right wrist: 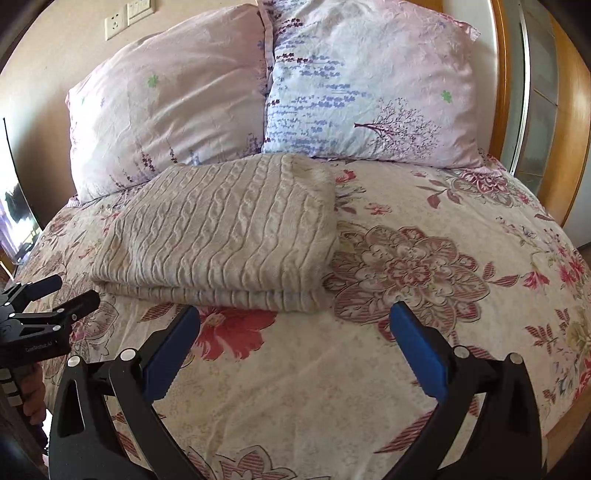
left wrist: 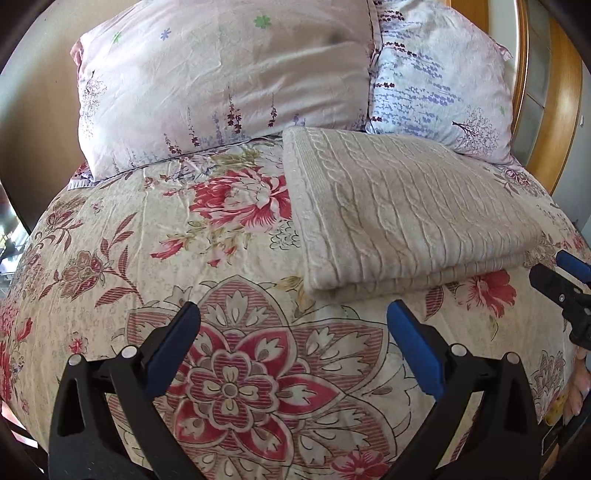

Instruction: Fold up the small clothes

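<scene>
A cream cable-knit sweater [left wrist: 399, 206] lies folded in a neat rectangle on the floral bedspread [left wrist: 177, 236]; it also shows in the right wrist view [right wrist: 221, 232]. My left gripper [left wrist: 293, 314] is open and empty, hovering over the bedspread just in front of the sweater's near left corner. My right gripper [right wrist: 295, 314] is open and empty, just in front of the sweater's near edge. The right gripper also shows at the right edge of the left wrist view [left wrist: 554, 267], and the left gripper at the left edge of the right wrist view [right wrist: 74, 291].
Two pink and lilac pillows [left wrist: 221, 81] [right wrist: 369, 85] lean at the head of the bed behind the sweater. A wooden headboard [right wrist: 569, 129] runs along the right. Wall sockets [right wrist: 127, 16] sit above the pillows.
</scene>
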A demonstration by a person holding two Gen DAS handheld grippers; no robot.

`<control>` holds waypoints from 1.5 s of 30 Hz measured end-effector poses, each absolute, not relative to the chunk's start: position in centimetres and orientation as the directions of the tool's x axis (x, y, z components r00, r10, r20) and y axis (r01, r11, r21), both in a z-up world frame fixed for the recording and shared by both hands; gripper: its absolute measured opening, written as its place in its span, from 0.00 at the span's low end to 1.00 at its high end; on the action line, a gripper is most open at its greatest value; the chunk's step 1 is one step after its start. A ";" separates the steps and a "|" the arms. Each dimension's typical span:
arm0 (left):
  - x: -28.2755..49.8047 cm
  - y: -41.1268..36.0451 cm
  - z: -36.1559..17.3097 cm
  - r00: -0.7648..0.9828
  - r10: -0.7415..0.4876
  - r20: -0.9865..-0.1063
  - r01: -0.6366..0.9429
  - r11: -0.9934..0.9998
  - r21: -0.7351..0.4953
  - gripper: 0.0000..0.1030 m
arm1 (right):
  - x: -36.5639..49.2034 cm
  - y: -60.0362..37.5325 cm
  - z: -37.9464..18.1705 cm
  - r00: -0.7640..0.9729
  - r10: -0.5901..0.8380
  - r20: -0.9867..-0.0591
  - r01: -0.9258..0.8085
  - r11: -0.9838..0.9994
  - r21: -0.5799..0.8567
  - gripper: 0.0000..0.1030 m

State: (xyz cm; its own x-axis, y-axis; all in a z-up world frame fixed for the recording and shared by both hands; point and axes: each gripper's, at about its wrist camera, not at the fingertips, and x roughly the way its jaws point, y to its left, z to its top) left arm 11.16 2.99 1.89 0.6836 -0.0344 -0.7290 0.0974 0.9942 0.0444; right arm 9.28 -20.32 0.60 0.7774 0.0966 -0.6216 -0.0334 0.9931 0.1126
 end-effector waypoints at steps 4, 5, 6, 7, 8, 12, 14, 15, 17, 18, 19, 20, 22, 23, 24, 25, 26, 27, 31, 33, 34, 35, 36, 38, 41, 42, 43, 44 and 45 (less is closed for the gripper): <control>11.6 1.8 1.1 0.653 -0.030 -0.757 0.108 0.993 0.054 0.98 | 9.5 -19.5 -0.2 0.756 0.116 -0.644 -0.043 0.991 0.127 0.99; 11.7 1.6 0.9 0.647 -0.025 -0.762 0.111 0.992 0.062 0.98 | 9.5 -19.3 -0.3 0.754 0.109 -0.648 -0.044 0.992 0.115 0.99; 11.7 1.4 0.7 0.644 -0.023 -0.765 0.115 0.991 0.067 0.98 | 9.5 -19.0 -0.4 0.752 0.099 -0.651 -0.043 0.994 0.101 0.99; 11.7 1.3 0.6 0.641 -0.023 -0.767 0.118 0.991 0.069 0.98 | 9.6 -18.8 -0.6 0.750 0.089 -0.656 -0.043 0.995 0.085 0.99; 11.7 1.3 0.5 0.638 -0.023 -0.769 0.121 0.990 0.070 0.98 | 9.6 -18.5 -0.8 0.746 0.081 -0.661 -0.044 0.996 0.073 0.99; 12.1 1.4 0.0 0.611 -0.026 -0.791 0.120 0.991 0.060 0.98 | 9.9 -18.1 -1.5 0.722 0.080 -0.687 -0.050 0.997 0.064 0.99; 12.4 1.6 -0.2 0.593 -0.038 -0.804 0.115 0.993 0.039 0.98 | 10.0 -18.0 -1.6 0.717 0.069 -0.693 -0.044 0.998 0.054 0.99; 12.5 1.7 -0.2 0.590 -0.044 -0.806 0.112 0.993 0.028 0.98 | 10.1 -18.0 -1.6 0.713 0.069 -0.698 -0.044 0.998 0.053 0.99; 12.5 1.7 -0.3 0.590 -0.044 -0.806 0.113 0.993 0.029 0.98 | 10.3 -17.9 -1.8 0.700 0.066 -0.711 -0.045 0.998 0.048 0.99; 12.5 1.7 -0.3 0.590 -0.044 -0.806 0.113 0.993 0.028 0.98 | 10.3 -17.8 -1.9 0.696 0.064 -0.715 -0.043 0.998 0.047 0.99; 12.5 1.7 -0.3 0.590 -0.044 -0.806 0.113 0.993 0.028 0.98 | 10.4 -17.8 -1.9 0.695 0.062 -0.717 -0.042 0.998 0.045 0.99; 12.5 1.7 -0.3 0.590 -0.045 -0.806 0.114 0.993 0.028 0.98 | 10.4 -17.8 -1.9 0.692 0.058 -0.719 -0.041 0.998 0.041 0.99; 12.5 1.6 -0.3 0.590 -0.044 -0.806 0.113 0.993 0.029 0.98 | 10.6 -17.6 -2.0 0.683 0.049 -0.728 -0.040 0.999 0.029 0.99; 12.5 1.6 -0.3 0.590 -0.044 -0.806 0.113 0.993 0.029 0.98 | 10.7 -17.6 -2.0 0.681 0.044 -0.731 -0.040 0.999 0.022 0.99; 12.5 1.6 -0.3 0.591 -0.043 -0.806 0.112 0.993 0.029 0.98 | 10.7 -17.6 -2.0 0.680 0.039 -0.732 -0.040 0.999 0.016 0.99; 12.5 1.6 -0.3 0.591 -0.043 -0.806 0.112 0.993 0.029 0.98 | 10.7 -17.5 -2.0 0.681 0.036 -0.731 -0.038 0.999 0.014 0.99; 12.5 1.6 -0.3 0.591 -0.043 -0.806 0.113 0.993 0.029 0.98 | 10.7 -17.6 -2.0 0.681 0.038 -0.731 -0.038 0.999 0.017 0.99; 12.5 1.7 -0.3 0.591 -0.044 -0.806 0.113 0.993 0.029 0.98 | 10.7 -17.6 -2.0 0.680 0.040 -0.732 -0.036 0.999 0.022 0.99; 12.5 1.7 -0.3 0.590 -0.044 -0.806 0.114 0.993 0.029 0.98 | 10.7 -17.7 -2.0 0.680 0.042 -0.732 -0.035 0.999 0.024 0.99; 12.5 1.6 -0.3 0.590 -0.044 -0.806 0.114 0.993 0.029 0.98 | 10.8 -17.7 -2.0 0.681 0.041 -0.731 -0.034 0.999 0.024 0.99; 12.5 1.6 -0.3 0.590 -0.044 -0.806 0.114 0.993 0.029 0.98 | 10.7 -17.7 -2.1 0.681 0.041 -0.731 -0.034 0.999 0.024 0.99; 12.5 1.7 -0.3 0.590 -0.044 -0.806 0.113 0.993 0.029 0.98 | 10.7 -17.7 -2.1 0.681 0.041 -0.731 -0.034 0.999 0.024 0.99; 12.6 1.7 -0.3 0.590 -0.044 -0.806 0.114 0.993 0.029 0.98 | 10.7 -17.7 -2.1 0.681 0.041 -0.731 -0.034 0.999 0.024 0.99; 12.5 1.6 -0.3 0.590 -0.044 -0.806 0.113 0.993 0.029 0.98 | 10.7 -17.7 -2.1 0.681 0.041 -0.731 -0.035 0.999 0.024 0.99; 12.5 1.6 -0.3 0.590 -0.044 -0.806 0.114 0.993 0.029 0.98 | 10.7 -17.7 -2.1 0.681 0.041 -0.731 -0.035 0.999 0.024 0.99; 12.5 1.6 -0.2 0.590 -0.044 -0.806 0.114 0.993 0.029 0.98 | 10.7 -17.7 -2.1 0.681 0.042 -0.731 -0.035 0.999 0.024 0.99; 12.5 1.6 -0.3 0.590 -0.044 -0.806 0.114 0.993 0.029 0.98 | 10.7 -17.7 -2.1 0.681 0.042 -0.731 -0.035 0.999 0.024 0.99; 12.5 1.7 -0.2 0.590 -0.044 -0.806 0.113 0.993 0.029 0.98 | 10.7 -17.7 -2.1 0.681 0.042 -0.731 -0.035 0.999 0.024 0.99; 12.5 1.6 -0.2 0.590 -0.044 -0.806 0.113 0.993 0.029 0.98 | 10.7 -17.7 -2.1 0.681 0.041 -0.731 -0.035 0.999 0.024 0.99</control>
